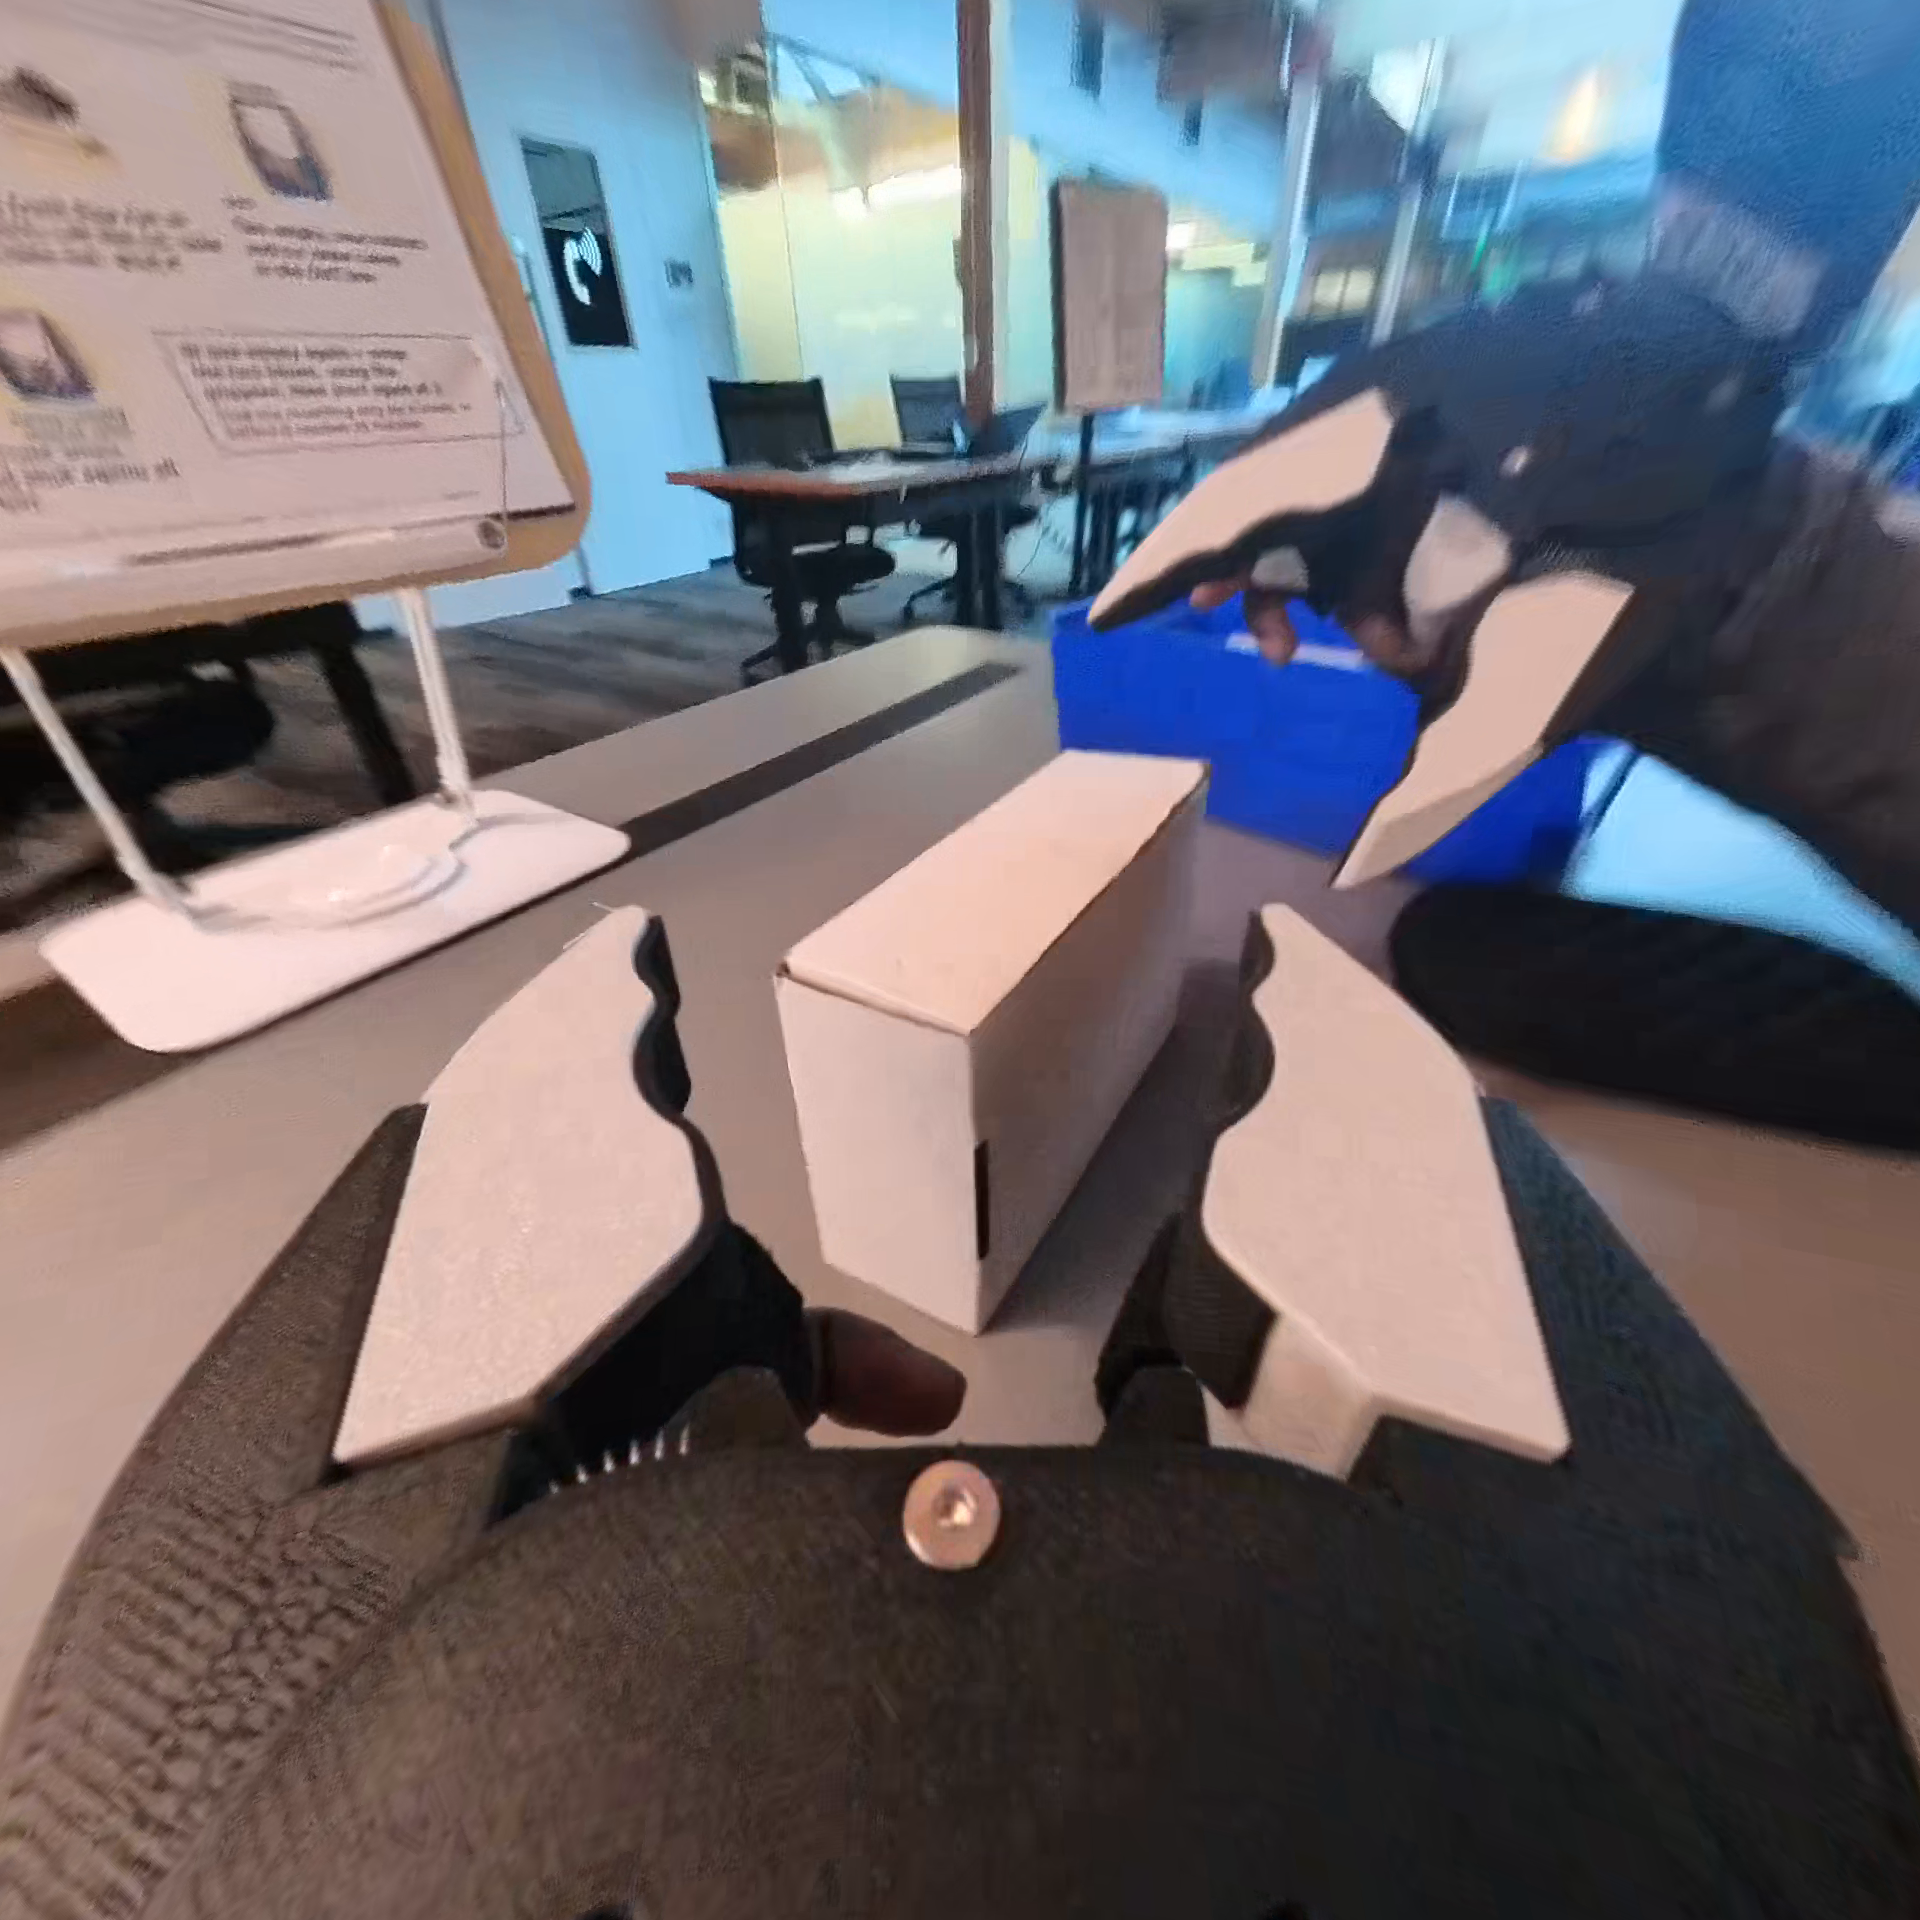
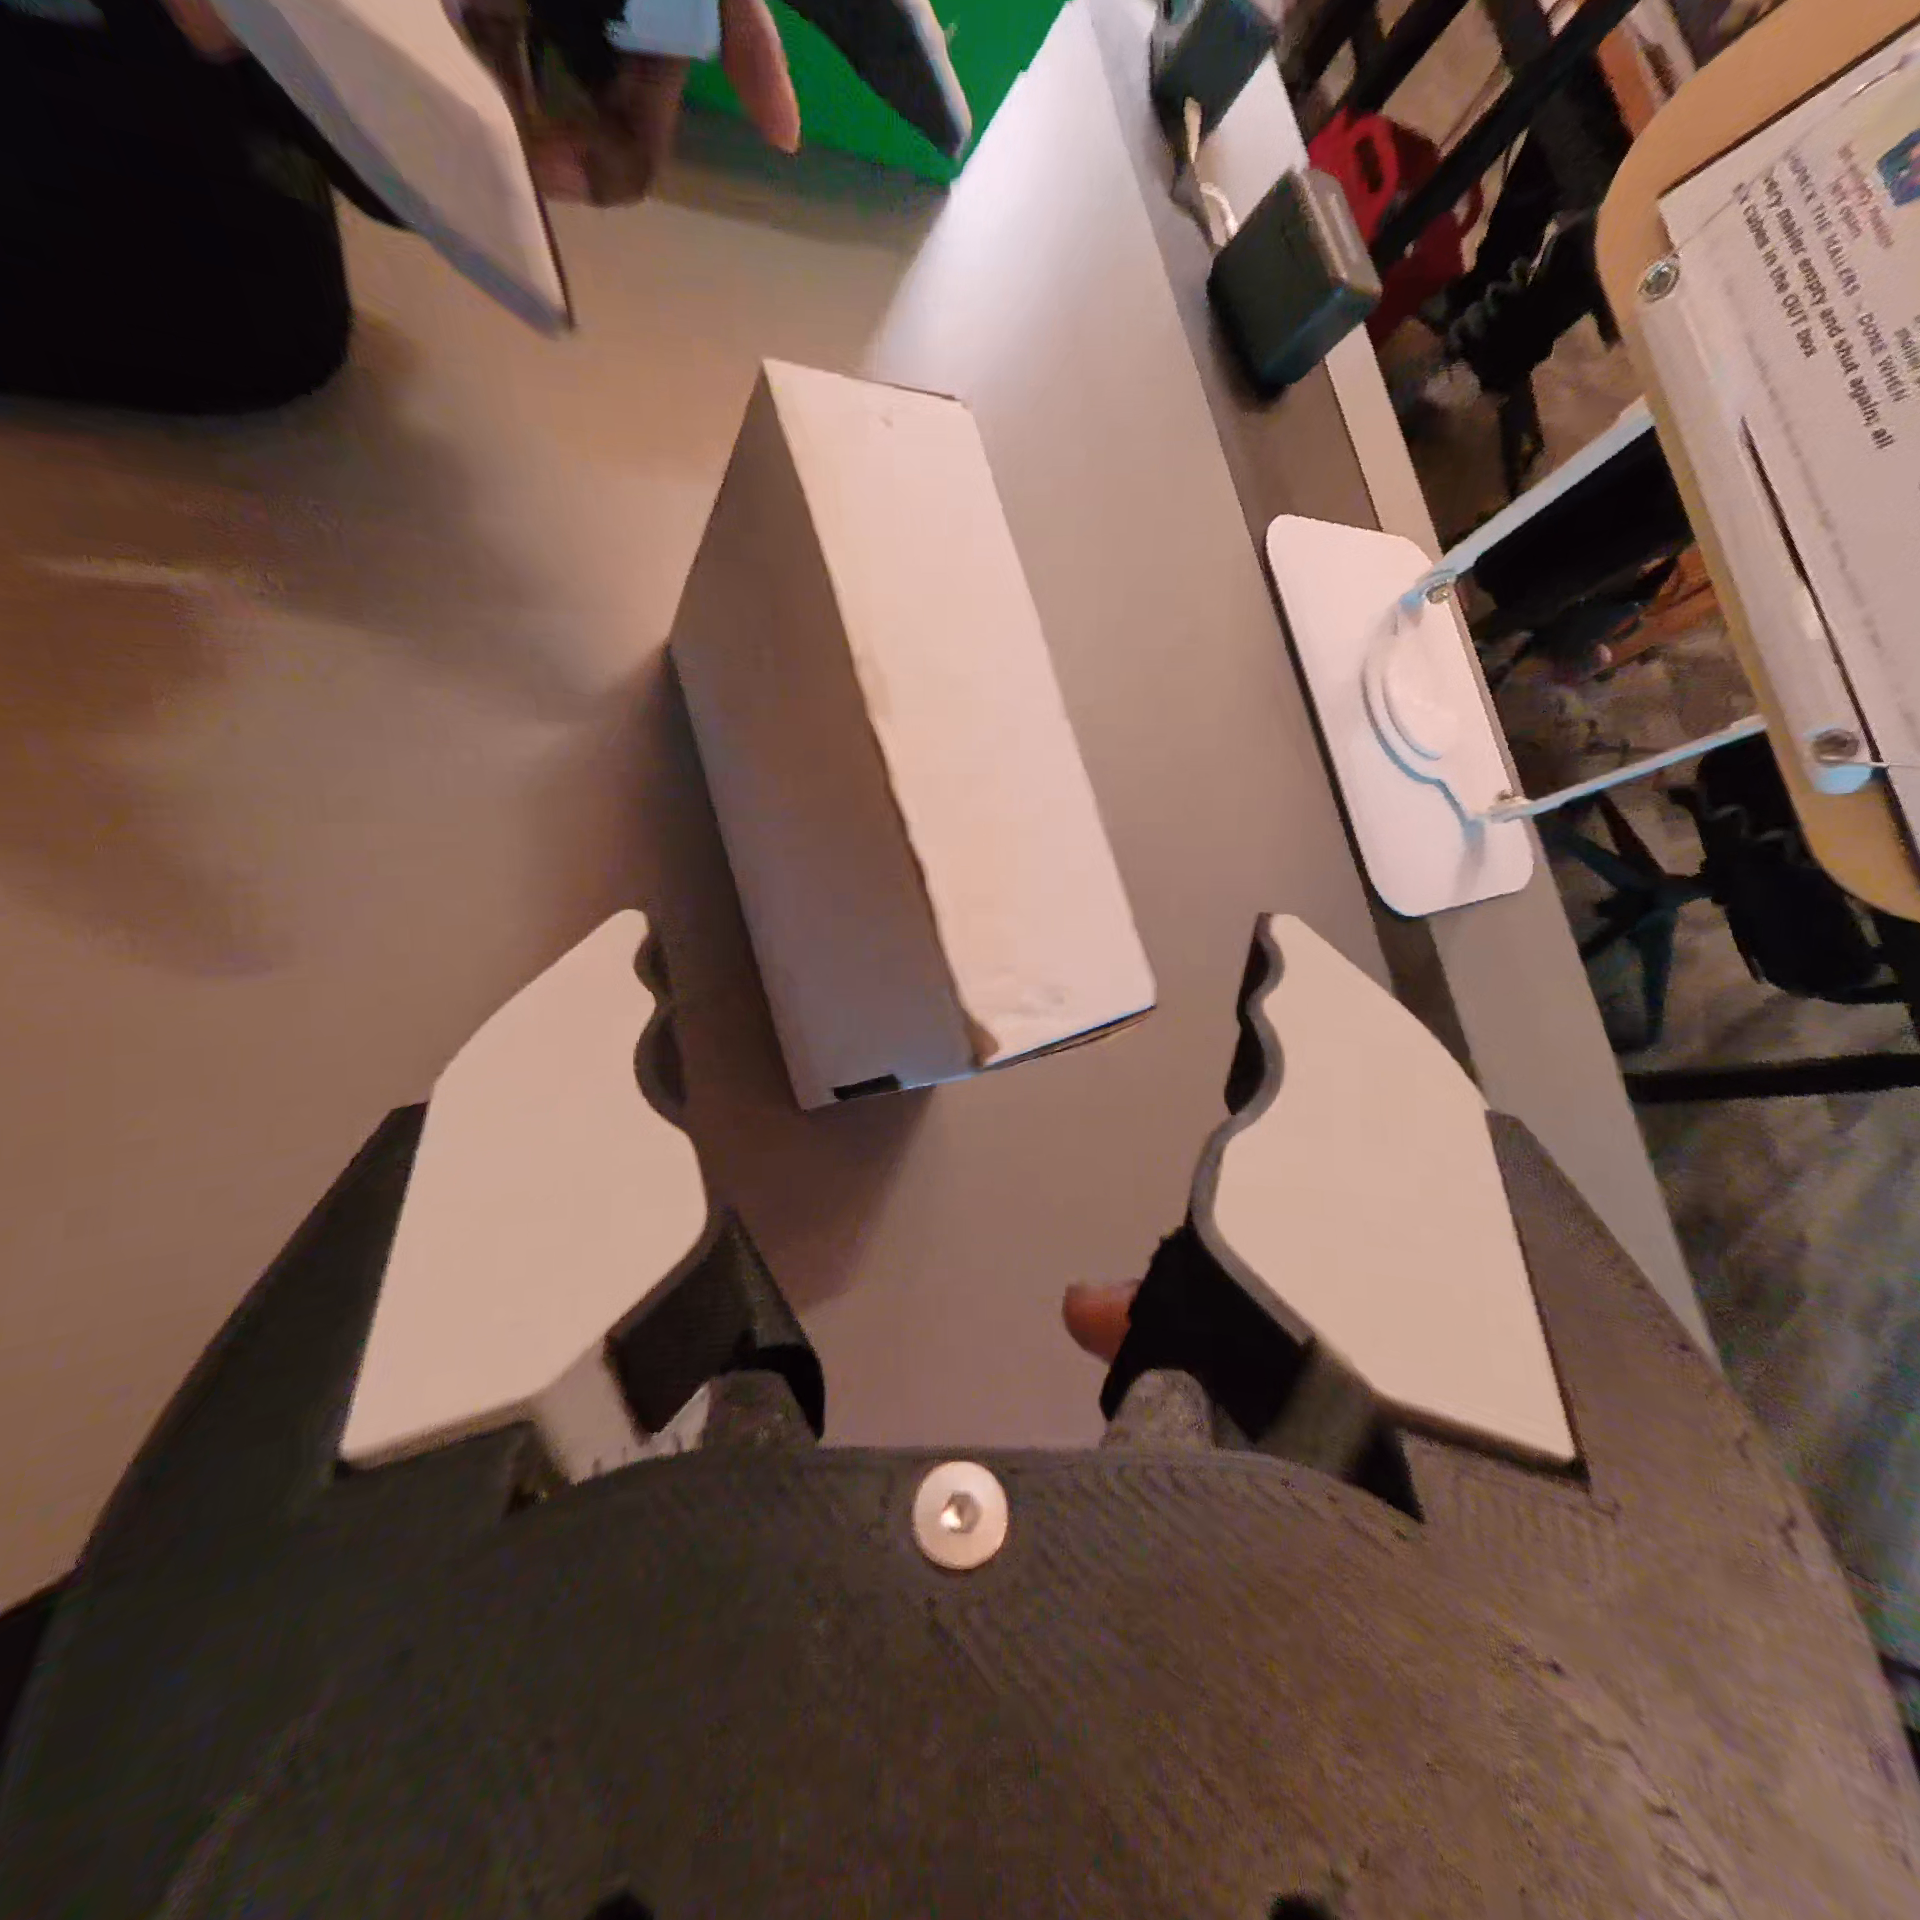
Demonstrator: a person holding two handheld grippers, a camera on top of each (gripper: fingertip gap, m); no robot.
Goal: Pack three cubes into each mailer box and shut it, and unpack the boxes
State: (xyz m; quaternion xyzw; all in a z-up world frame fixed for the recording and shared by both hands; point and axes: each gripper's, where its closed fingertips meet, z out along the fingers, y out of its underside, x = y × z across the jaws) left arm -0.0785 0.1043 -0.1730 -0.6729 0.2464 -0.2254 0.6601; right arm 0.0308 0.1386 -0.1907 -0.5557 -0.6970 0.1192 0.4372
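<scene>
A shut white mailer box point(image 1: 987, 997) lies on the grey table point(image 1: 312, 1195). My left gripper point(image 1: 951, 920) is open, with its fingers on either side of the box's near end and gaps on both sides. My right gripper point(image 1: 1226, 748) hovers open above the box's far end. In the right wrist view the box point(image 2: 904, 727) lies lengthwise ahead, its near end between the fingertips of my open right gripper point(image 2: 951, 923). My left gripper point(image 2: 758, 229) shows at the top of that view. No cubes are in view.
A blue bin point(image 1: 1195, 727) stands behind the box, and a green bin point(image 2: 862, 114) at the table's other end. An instruction sign point(image 1: 260, 312) on a white base point(image 2: 1392, 717) stands by the table edge, near dark devices point(image 2: 1288, 281). A black soft shape point(image 1: 1662, 1008) lies beside the box. The right tips stand about 15 centimetres off the black soft shape point(image 1: 1662, 1008).
</scene>
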